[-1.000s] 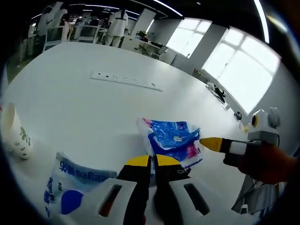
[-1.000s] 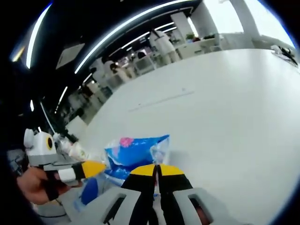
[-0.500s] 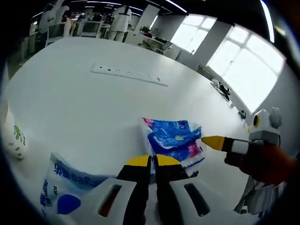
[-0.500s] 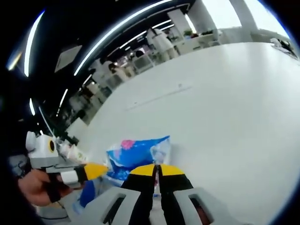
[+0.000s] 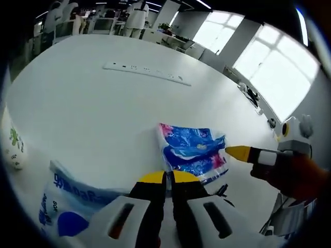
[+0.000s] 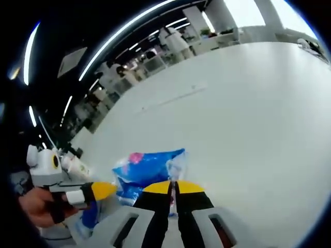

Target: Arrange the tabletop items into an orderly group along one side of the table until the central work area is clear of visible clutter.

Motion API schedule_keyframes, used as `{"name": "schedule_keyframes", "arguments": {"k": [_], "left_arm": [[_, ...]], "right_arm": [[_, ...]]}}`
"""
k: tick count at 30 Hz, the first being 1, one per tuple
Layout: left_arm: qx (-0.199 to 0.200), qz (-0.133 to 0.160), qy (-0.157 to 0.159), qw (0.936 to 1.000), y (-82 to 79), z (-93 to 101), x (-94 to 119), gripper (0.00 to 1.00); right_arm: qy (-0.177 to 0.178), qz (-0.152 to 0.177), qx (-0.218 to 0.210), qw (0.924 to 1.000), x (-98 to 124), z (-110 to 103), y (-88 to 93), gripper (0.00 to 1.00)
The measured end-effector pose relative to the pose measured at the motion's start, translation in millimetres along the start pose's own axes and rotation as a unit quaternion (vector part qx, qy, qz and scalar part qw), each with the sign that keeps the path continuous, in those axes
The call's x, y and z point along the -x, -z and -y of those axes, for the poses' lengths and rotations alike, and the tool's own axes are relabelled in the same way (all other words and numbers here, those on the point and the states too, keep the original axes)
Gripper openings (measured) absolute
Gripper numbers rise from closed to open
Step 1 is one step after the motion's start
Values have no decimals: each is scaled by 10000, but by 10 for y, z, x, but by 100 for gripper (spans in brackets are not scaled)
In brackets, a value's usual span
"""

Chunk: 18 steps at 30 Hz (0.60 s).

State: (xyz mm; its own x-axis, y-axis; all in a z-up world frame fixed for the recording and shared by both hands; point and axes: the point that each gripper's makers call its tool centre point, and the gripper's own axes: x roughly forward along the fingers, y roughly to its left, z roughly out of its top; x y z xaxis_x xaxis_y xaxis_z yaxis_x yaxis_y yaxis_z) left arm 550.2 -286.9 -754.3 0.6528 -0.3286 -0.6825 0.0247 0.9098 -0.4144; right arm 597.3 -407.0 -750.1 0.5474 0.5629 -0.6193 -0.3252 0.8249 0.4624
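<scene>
A blue and pink tissue pack [image 5: 190,151] lies on the white table [image 5: 93,113], just beyond my left gripper [image 5: 166,178], which is shut with nothing between its tips. My right gripper [image 5: 228,152] comes in from the right with its tips on the pack's right edge. In the right gripper view the same pack [image 6: 147,166] sits right in front of my right gripper [image 6: 173,187], whose jaws are shut on the pack's clear plastic edge. A white and blue pack [image 5: 64,204] lies beside my left jaw. The left gripper [image 6: 101,190] shows at the left, held by a hand.
A paper cup [image 5: 11,147] stands at the table's left edge. A long white power strip [image 5: 147,73] lies across the far part of the table, also seen as a thin power strip [image 6: 170,99] in the right gripper view. Desks and people stand beyond.
The left gripper view has tilted down slightly; the blue pack now looks flatter on the table, and the cup has slid toward the picture's left edge. Both grippers stay shut.
</scene>
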Motion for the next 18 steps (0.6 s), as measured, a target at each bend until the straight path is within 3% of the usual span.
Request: {"name": "schedule_keyframes", "arguments": {"k": [10, 18], "left_arm": [[-61, -68, -22, 10000, 44, -7, -14, 0], [11, -41, -22, 10000, -11, -30, -49, 0]], "right_arm": [[-11, -42, 42, 10000, -8, 31, 48, 0], [-21, -61, 47, 10000, -20, 41, 7, 0]]}}
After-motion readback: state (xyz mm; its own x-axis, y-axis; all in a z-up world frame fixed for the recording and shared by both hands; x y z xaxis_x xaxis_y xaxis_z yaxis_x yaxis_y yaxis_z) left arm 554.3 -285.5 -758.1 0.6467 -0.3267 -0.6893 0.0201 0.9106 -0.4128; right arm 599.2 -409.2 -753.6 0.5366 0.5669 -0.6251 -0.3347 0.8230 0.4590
